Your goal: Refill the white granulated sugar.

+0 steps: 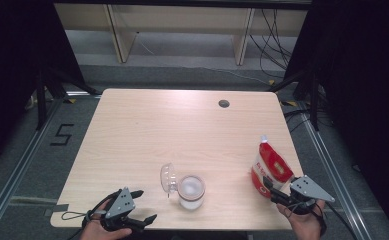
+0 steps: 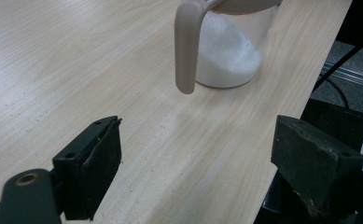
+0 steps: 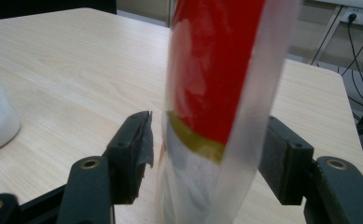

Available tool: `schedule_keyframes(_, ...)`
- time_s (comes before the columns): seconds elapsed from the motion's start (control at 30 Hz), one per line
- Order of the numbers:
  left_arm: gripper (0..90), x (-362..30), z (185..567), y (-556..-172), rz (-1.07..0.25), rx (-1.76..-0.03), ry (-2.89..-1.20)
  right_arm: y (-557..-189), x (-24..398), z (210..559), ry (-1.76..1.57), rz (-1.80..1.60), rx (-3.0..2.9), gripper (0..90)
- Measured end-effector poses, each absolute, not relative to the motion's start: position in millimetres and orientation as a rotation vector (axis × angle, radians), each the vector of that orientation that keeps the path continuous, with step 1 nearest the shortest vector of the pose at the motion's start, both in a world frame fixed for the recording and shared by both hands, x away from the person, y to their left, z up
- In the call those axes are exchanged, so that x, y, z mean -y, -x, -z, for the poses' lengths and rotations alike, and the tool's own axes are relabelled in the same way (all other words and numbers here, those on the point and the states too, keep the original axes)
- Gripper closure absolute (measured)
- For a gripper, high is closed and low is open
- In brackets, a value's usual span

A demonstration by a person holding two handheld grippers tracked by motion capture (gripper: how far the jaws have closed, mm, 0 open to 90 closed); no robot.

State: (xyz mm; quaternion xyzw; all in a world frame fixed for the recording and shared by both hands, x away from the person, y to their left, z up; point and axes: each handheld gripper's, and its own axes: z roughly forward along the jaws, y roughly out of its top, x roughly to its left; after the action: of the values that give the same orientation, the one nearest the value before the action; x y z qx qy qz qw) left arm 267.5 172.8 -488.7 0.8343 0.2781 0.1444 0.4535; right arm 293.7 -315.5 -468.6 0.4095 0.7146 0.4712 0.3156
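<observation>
pale wood fills the table (image 1: 147,135), its grain plain under dark surroundings. standing upright at the lower right of the high view is a red and white pouch (image 1: 270,167), near the table's right edge. the right gripper (image 1: 276,192) sits at its base with the pouch between the jaws; in the right gripper view a gap shows beside the left pad, so the jaws are parted, not pressing. at lower centre stands a clear jar (image 1: 190,191) of white powder, lid tipped open. at lower left, the left gripper (image 1: 141,206) gapes wide, holding nothing.
</observation>
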Motion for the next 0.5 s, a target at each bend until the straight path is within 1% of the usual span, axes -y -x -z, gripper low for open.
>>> schedule_keyframes(0.1, 15.8, -173.7, 487.6, -268.8, -0.363, -0.667, -2.068, -289.1, 315.2, 468.0, -1.090, -1.234, -1.869, 39.5)
schedule_keyframes(0.2, 15.8, -173.2, 487.2, -268.8, -0.341, -0.687, -2.067, -286.4, 316.4, 468.9, -1.089, -1.232, -1.868, 38.8)
schedule_keyframes(0.4, 15.8, -172.0, 487.4, -269.3, -0.356, -0.687, -2.064, -281.1, 318.5, 471.4, -1.133, -1.241, -1.870, 37.2)
schedule_keyframes(0.5, 15.8, -171.4, 486.3, -269.3, -0.341, -0.689, -2.062, -279.2, 321.0, 471.7, -1.130, -1.239, -1.871, 36.0)
